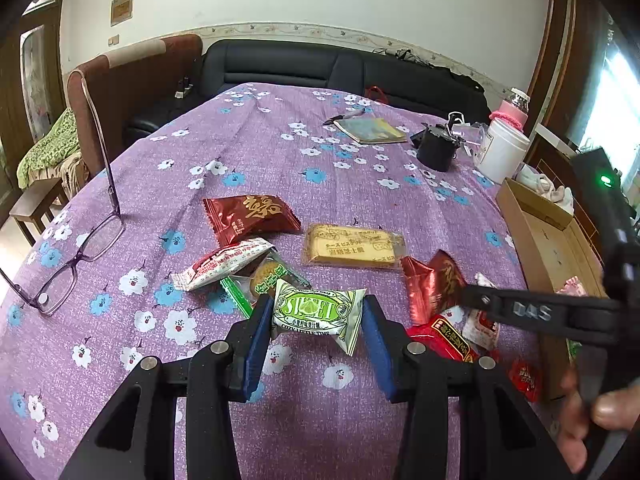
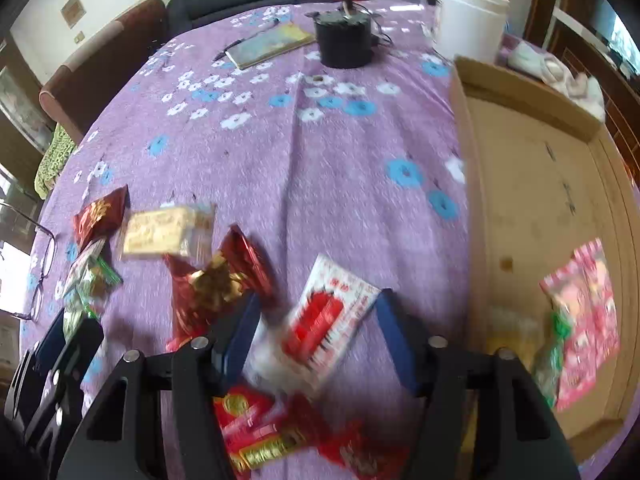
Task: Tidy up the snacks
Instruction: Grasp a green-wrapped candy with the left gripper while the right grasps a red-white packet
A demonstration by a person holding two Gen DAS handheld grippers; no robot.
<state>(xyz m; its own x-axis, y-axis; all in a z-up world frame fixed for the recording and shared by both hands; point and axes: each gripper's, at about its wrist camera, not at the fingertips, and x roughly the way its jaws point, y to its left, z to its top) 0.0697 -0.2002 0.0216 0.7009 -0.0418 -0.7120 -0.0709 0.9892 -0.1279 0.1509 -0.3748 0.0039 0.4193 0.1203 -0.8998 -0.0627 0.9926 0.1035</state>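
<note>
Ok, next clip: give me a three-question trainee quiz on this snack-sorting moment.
1. True or false: the left gripper holds a green-and-white snack packet.
2. Where do the eyeglasses lie: A) in the cardboard box, B) on the purple tablecloth, C) on the notebook?
3. Fill in: the right gripper has its jaws ____ over a red-and-white packet.

Key: 1 true; 2 B; 3 open, not pressing on it.
</note>
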